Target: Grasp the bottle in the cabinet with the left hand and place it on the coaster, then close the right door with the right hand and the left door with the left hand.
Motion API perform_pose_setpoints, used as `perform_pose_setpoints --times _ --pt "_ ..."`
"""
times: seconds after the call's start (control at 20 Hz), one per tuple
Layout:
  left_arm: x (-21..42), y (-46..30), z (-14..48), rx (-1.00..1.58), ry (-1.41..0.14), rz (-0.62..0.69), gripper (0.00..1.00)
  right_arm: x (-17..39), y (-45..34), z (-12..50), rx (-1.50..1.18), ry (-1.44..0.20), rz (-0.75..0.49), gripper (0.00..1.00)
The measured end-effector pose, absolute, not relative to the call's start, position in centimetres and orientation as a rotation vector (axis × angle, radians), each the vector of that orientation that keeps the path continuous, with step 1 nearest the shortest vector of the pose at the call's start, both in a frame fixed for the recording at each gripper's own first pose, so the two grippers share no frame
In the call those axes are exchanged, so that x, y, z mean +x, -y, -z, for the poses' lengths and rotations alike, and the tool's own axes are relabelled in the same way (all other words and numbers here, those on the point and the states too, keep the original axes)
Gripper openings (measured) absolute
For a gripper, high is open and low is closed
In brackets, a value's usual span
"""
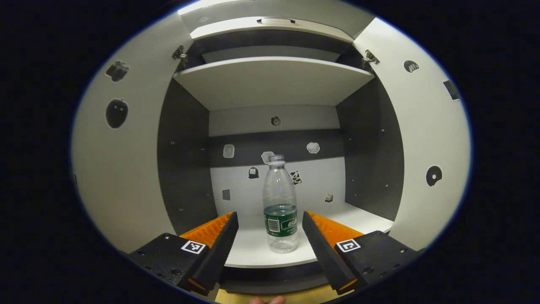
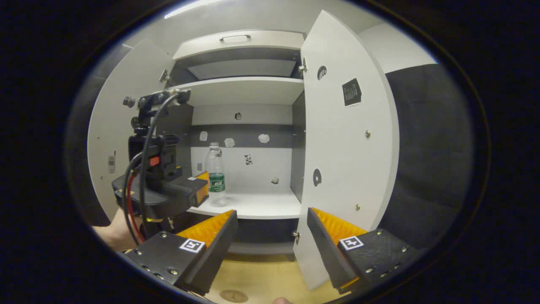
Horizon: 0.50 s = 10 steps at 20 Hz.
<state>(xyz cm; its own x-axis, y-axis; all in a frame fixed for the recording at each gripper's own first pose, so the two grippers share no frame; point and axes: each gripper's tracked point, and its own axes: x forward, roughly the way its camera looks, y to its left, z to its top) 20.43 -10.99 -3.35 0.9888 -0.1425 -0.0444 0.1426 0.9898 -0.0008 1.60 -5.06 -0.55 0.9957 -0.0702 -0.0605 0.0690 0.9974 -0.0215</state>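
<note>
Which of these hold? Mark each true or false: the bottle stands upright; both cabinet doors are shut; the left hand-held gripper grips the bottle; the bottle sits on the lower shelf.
1. The bottle stands upright. True.
2. Both cabinet doors are shut. False: the left door and right door are open.
3. The left hand-held gripper grips the bottle. False: its jaws are open, not touching it.
4. The bottle sits on the lower shelf. True.

No legible txt or nos. anywhere. Bottle (image 1: pixel 280 205) has a green label w/ a white barcode patch, print too small to read. Each tool finger base carries a square b/w fiducial marker (image 1: pixel 193 247), pattern only. Right cabinet door (image 2: pixel 346 139) has a dark calendar-like sticker (image 2: pixel 351 92), unreadable.
</note>
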Motion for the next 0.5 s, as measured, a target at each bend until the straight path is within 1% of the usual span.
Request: perform_pose_setpoints --times 0.05,0.5 --pt "21.3 11.3 3.8 -0.002 -0.054 0.144 0.98 1.7 5.4 0.5 -0.024 -0.064 0.079 1.00" --pt "28.1 13.0 5.0 -0.049 -0.079 0.150 0.98 2.1 6.9 1.0 -0.053 -0.087 0.127 1.00"
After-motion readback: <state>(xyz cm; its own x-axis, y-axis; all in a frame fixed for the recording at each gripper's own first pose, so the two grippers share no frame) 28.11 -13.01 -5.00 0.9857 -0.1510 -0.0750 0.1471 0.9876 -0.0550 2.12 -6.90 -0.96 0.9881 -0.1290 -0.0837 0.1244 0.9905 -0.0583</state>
